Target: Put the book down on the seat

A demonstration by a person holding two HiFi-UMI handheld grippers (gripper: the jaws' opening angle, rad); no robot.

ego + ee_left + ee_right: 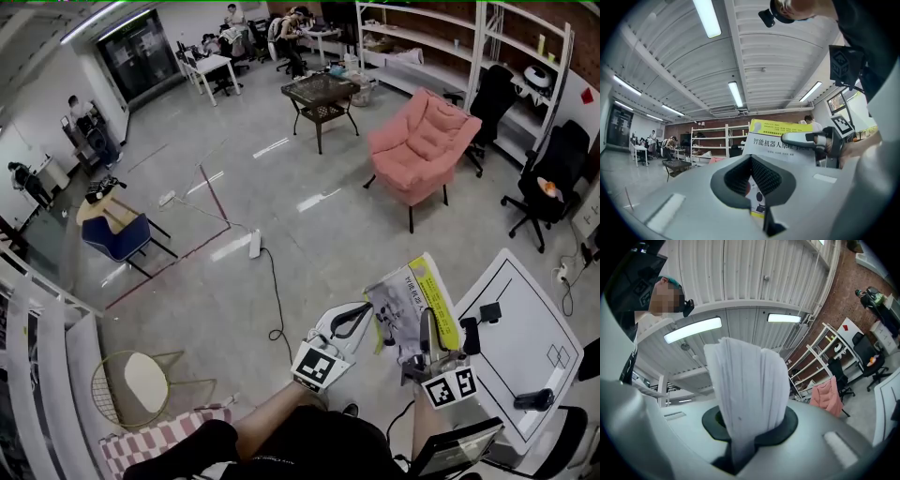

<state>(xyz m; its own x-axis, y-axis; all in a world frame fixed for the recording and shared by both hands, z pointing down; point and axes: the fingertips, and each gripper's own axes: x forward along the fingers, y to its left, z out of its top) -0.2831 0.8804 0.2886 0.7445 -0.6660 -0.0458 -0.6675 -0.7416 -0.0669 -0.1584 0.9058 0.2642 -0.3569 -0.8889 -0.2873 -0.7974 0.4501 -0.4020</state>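
A book point(412, 298) with a grey and yellow cover is held upright in front of me. My right gripper point(429, 328) is shut on its lower edge; in the right gripper view the white page edges point(747, 390) rise from between the jaws of that gripper point(747, 430). My left gripper point(361, 319) sits at the book's left edge. In the left gripper view the cover point(785, 140) faces the camera and a corner shows in the narrow gap of this gripper point(752, 185); whether its pads press on it is unclear. The pink armchair point(422, 145) stands far ahead on the floor.
A white table point(548, 366) with small black items is close on my right. A power strip with its cable point(255, 244) lies on the floor ahead. A dark wicker table point(322, 94), black office chairs point(553, 178), a blue chair point(117, 234) and a round gold chair point(141, 380) stand around.
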